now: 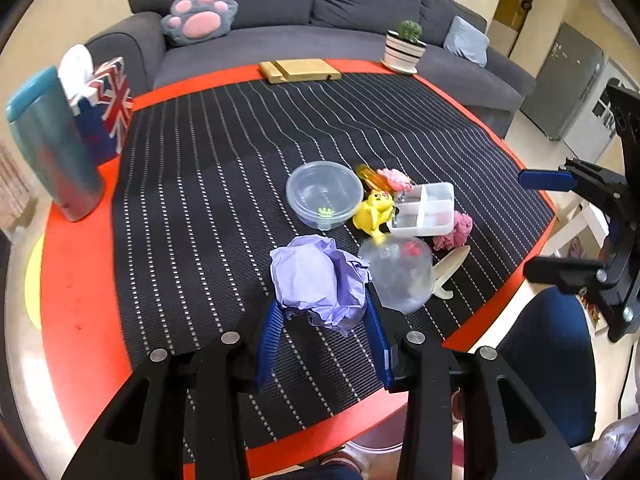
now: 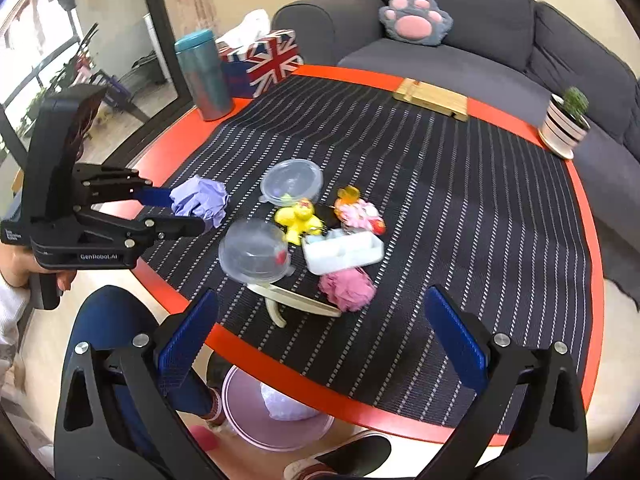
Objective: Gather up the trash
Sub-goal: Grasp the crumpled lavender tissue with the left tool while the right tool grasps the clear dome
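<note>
A crumpled purple paper ball [image 1: 320,280] is between the blue pads of my left gripper [image 1: 324,320], which is shut on it just above the striped mat; it also shows in the right wrist view [image 2: 202,200] with the left gripper [image 2: 180,210] around it. My right gripper [image 2: 324,340] is open and empty over the table's near edge; it shows at the right in the left wrist view [image 1: 552,224]. A pink bin [image 2: 276,416] with a paper ball inside stands on the floor under the table edge.
On the round red table [image 2: 256,356] lie two clear round containers [image 2: 256,252] [image 2: 292,180], a white divided box [image 2: 344,252], a yellow toy [image 2: 298,220], a pink puff [image 2: 348,288] and a cream spoon [image 2: 296,300]. A teal tumbler [image 2: 204,76], tissue box, wooden block and potted plant stand at the rim.
</note>
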### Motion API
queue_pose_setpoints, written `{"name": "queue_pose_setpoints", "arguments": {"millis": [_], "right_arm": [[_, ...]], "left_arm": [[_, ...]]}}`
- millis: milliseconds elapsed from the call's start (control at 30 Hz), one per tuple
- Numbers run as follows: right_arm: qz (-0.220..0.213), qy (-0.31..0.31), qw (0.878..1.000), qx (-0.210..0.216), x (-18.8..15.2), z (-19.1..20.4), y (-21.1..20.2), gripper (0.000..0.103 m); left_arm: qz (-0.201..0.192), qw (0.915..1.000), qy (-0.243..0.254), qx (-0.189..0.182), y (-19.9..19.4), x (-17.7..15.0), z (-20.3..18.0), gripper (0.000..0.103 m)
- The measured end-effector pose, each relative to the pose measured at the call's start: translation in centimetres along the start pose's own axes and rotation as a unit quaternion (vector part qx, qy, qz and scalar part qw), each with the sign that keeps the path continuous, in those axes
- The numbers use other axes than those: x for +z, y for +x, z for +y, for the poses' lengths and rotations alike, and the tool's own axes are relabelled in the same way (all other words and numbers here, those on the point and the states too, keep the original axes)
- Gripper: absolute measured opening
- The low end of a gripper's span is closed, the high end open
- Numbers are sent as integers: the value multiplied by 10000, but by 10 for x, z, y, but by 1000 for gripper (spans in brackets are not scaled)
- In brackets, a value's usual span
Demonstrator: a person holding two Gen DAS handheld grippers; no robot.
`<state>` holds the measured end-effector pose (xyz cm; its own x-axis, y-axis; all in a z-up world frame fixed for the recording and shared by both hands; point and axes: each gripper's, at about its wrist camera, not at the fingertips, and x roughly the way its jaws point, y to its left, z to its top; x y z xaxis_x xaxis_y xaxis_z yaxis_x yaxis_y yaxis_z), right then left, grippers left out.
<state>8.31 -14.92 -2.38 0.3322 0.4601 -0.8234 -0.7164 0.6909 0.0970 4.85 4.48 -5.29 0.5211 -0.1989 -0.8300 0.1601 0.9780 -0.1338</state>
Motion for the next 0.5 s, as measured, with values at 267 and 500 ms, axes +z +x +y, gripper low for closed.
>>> {"name": "queue_pose_setpoints", "arguments": {"millis": [267, 500], "right_arm": [[92, -489, 9987, 137, 15, 30, 13, 100], [323, -638, 9965, 424, 30, 48, 38, 100]], "left_arm": [[-92, 9999, -128, 58, -12, -6, 7, 39], [-139, 9997, -210, 72, -19, -12, 12, 39]]}}
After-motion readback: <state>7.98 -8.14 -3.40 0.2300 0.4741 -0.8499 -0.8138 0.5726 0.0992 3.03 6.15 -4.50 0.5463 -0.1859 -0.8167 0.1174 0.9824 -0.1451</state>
